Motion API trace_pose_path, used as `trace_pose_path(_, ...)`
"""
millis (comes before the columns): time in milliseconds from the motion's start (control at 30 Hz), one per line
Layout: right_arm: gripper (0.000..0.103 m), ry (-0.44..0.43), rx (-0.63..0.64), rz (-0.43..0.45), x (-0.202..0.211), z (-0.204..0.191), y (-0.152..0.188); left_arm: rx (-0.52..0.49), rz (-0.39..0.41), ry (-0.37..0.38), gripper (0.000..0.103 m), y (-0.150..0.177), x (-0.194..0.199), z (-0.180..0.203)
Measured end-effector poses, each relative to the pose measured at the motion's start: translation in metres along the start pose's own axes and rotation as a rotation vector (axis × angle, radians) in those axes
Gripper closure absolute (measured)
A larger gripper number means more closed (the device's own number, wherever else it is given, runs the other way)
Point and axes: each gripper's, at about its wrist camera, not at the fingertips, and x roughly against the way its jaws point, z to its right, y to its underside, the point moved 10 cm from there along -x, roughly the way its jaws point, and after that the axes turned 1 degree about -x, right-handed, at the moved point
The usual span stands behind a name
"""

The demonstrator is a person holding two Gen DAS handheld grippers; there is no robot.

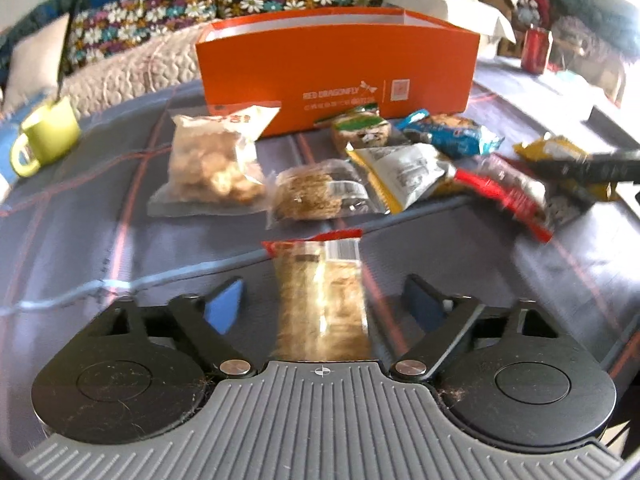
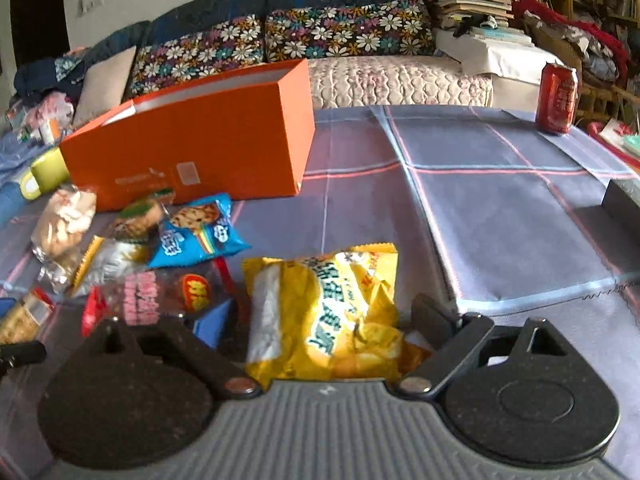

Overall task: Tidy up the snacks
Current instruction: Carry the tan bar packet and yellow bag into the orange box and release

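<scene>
Nearest to us in the left wrist view, our left gripper [image 1: 322,300] has its fingers [image 1: 226,304] spread apart, w/ a clear-wrapped snack bar [image 1: 322,300] lying lengthwise between them; the pads sit clear of it on both sides, so no grip. Bar rests on the plaid cloth [image 1: 100,248]. In the right wrist view our right gripper [image 2: 320,320] is also wide, fingers either side of a yellow chip bag [image 2: 320,312] on the cloth; can't tell if the pads touch it, they look apart from it. Just left of that bag lies a red-edged clear pack [image 2: 160,296]. Mid-table, the rest of the snacks sit in a loose cluster: a bag of pale puffs [image 1: 212,164], a round cracker pack [image 1: 312,196], a white-and-yellow sachet [image 1: 404,172], a green-label pack [image 1: 362,130], a blue cookie pack [image 2: 196,232]. Behind them, the open orange box [image 1: 340,76] stands upright, snacks near its front wall, none seen inside. Farther off: a green mug [image 1: 44,136] at left, a red can [image 2: 558,98] at the far right edge, then the sofa w/ floral cushions [image 2: 348,30].
</scene>
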Motion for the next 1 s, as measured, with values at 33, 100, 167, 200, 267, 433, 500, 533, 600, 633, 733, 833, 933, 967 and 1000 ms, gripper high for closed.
trace_pose_path(33, 0.012, 0.008, 0.021, -0.001, 0.0, -0.001, 0.001, 0.003, 0.004, -0.001, 0.075, -0.001, 0.001, -0.001)
trace_pose_path(100, 0.027, 0.042, 0.055, 0.003, 0.004, 0.0, 0.003, -0.002, 0.001, 0.023, 0.103, -0.003, 0.005, -0.002)
trace_pose_path(167, 0.043, 0.048, 0.048, 0.009, 0.011, 0.003, 0.004, 0.038, -0.01, 0.048, 0.103, -0.002, 0.012, -0.007)
trace_pose_path(200, 0.045, 0.04, 0.031, 0.007, 0.016, 0.004, 0.004, 0.048, -0.007, 0.054, 0.103, -0.001, 0.017, -0.01)
trace_pose_path(267, 0.048, 0.03, 0.013, 0.006, 0.026, 0.003, 0.005, 0.052, 0.01, 0.045, 0.103, 0.0, 0.031, -0.017)
trace_pose_path(433, 0.048, -0.043, 0.013, 0.101, 0.064, -0.018, -0.028, 0.066, 0.086, 0.057, 0.103, -0.031, 0.057, -0.033)
trace_pose_path(500, 0.048, -0.085, 0.021, 0.159, 0.072, -0.03, -0.059, 0.067, 0.132, 0.051, 0.103, -0.06, 0.06, -0.04)
trace_pose_path(533, 0.048, -0.107, 0.029, 0.187, 0.073, -0.037, -0.077, 0.069, 0.161, 0.047, 0.103, -0.08, 0.061, -0.043)
trace_pose_path(600, 0.048, -0.132, 0.064, 0.238, 0.07, -0.051, -0.113, 0.067, 0.225, 0.043, 0.103, -0.119, 0.06, -0.05)
trace_pose_path(633, 0.048, -0.136, 0.091, 0.266, 0.066, -0.057, -0.133, 0.072, 0.254, 0.033, 0.103, -0.14, 0.057, -0.053)
trace_pose_path(733, 0.048, -0.148, 0.154, 0.307, 0.041, -0.077, -0.182, 0.083, 0.316, 0.036, 0.103, -0.199, 0.042, -0.057)
trace_pose_path(833, 0.048, -0.166, 0.183, 0.284, -0.002, -0.09, -0.212, 0.075, 0.335, 0.033, 0.103, -0.241, 0.014, -0.059)
trace_pose_path(933, 0.048, -0.181, 0.199, 0.235, -0.048, -0.1, -0.217, 0.055, 0.312, 0.02, 0.103, -0.261, -0.027, -0.059)
trace_pose_path(967, 0.047, -0.193, 0.197, 0.216, -0.063, -0.103, -0.214, 0.05, 0.295, 0.017, 0.103, -0.263, -0.044, -0.059)
trace_pose_path(1000, 0.046, -0.206, 0.191, 0.198, -0.075, -0.104, -0.211, 0.049, 0.283, 0.024, 0.103, -0.263, -0.056, -0.06)
